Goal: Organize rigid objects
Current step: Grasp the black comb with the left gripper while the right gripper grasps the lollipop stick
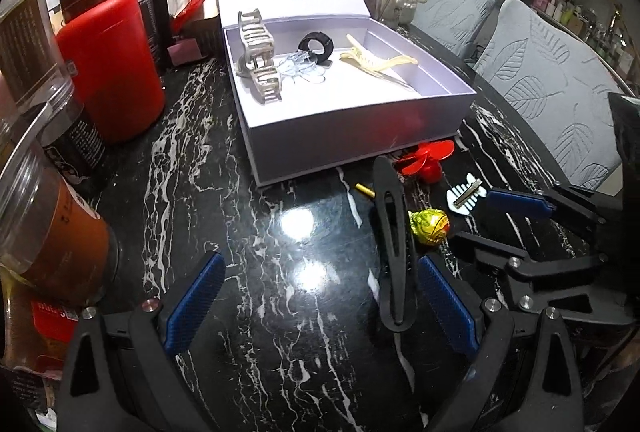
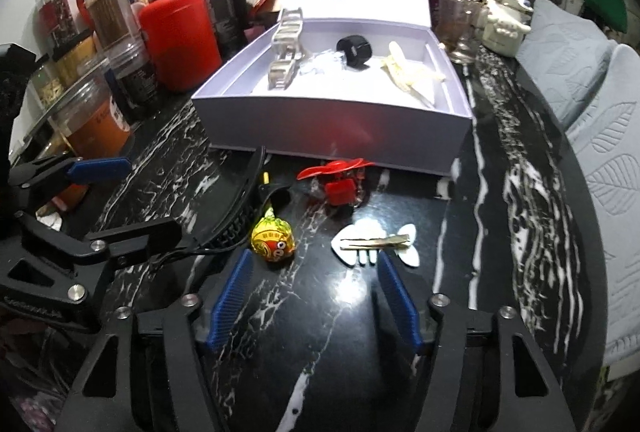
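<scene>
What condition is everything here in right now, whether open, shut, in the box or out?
Lilac cardboard box: lid open.
Beige plastic claw clip: inside box.
Black long hair clip: on table.
Red plastic claw clip: on table.
White fishbone hair clip: on table.
Left hand-held gripper: open.
Right hand-held gripper: open, empty.

The worktop [image 1: 208, 216] is glossy black stone veined white, mirroring lamp glare. On it the lavender box [image 1: 360, 120] looks like smooth matt card. In front of the box lie a matt black plastic clip [image 1: 394, 232], a shiny red plastic claw clip [image 2: 340, 184], a crinkled foil-wrapped lollipop [image 2: 274, 242] and a white plastic clip [image 2: 376, 244] with a metal bar. Left of the box stands a matt red canister [image 1: 116, 68].
</scene>
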